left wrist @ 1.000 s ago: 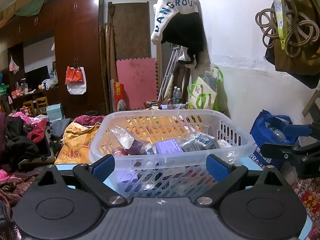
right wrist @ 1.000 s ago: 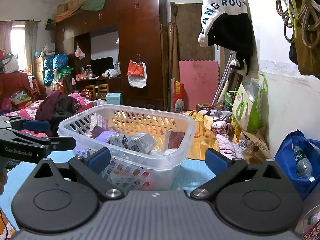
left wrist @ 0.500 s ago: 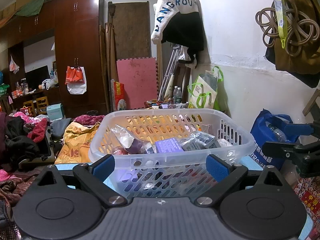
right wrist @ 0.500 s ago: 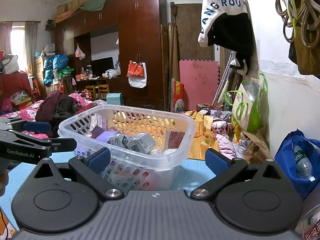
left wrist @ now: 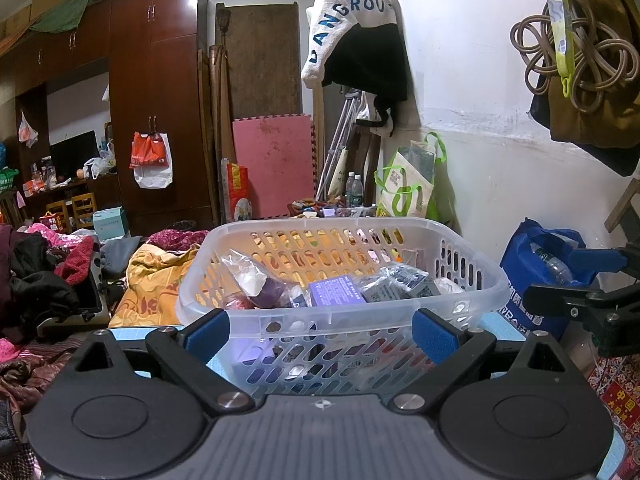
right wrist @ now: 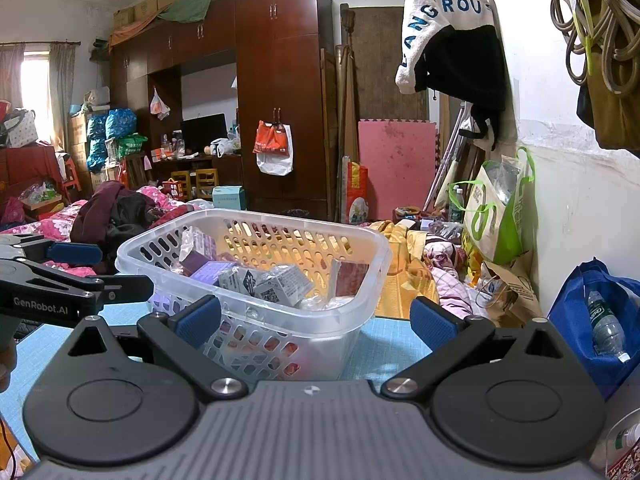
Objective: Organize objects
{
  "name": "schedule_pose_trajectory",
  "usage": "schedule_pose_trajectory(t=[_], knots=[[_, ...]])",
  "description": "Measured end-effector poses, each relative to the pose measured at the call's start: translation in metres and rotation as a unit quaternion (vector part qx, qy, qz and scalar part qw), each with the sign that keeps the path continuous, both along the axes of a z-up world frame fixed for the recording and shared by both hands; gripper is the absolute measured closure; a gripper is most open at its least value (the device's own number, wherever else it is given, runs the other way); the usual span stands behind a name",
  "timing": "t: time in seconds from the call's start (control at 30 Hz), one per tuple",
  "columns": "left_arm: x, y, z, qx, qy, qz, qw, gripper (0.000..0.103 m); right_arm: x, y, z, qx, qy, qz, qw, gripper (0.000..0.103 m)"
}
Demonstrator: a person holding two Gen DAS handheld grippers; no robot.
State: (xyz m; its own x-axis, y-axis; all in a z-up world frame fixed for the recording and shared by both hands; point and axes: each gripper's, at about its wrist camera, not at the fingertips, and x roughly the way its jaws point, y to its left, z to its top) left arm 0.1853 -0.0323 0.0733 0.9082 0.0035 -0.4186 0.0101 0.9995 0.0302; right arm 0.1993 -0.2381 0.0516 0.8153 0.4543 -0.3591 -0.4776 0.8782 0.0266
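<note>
Basket (left wrist: 340,316) full, on blue surface (right wrist: 384,344). Left claw (left wrist: 322,330) and right claw (right wrist: 316,320) spread wide, empty. Approach rim level, square, slow.

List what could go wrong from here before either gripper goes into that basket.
1. The clear basket is piled with loose packets; crinkly wrapped ones may slip from the pads.
2. Left gripper and right gripper, both open, flank the basket closely and could collide.
3. Nudging the light basket could slide it along the blue mat.
</note>
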Motion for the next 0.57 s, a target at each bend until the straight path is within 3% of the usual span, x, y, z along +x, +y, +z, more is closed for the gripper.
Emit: schedule_pose_trajectory(t=[0.47, 0.57], knots=[[0.0019, -0.0016, -0.0023, -0.007, -0.001, -0.006, 1.0000, 0.005, 0.0000, -0.0005, 0.0003, 0.000, -0.001, 0.000, 1.000, 0.000], [0.0001, -0.0070, -0.0021, 0.007, -0.011, -0.003, 0.9999, 0.005, -0.0001, -0.0016, -0.0003, 0.002, -0.001, 0.001, 1.000, 0.000]])
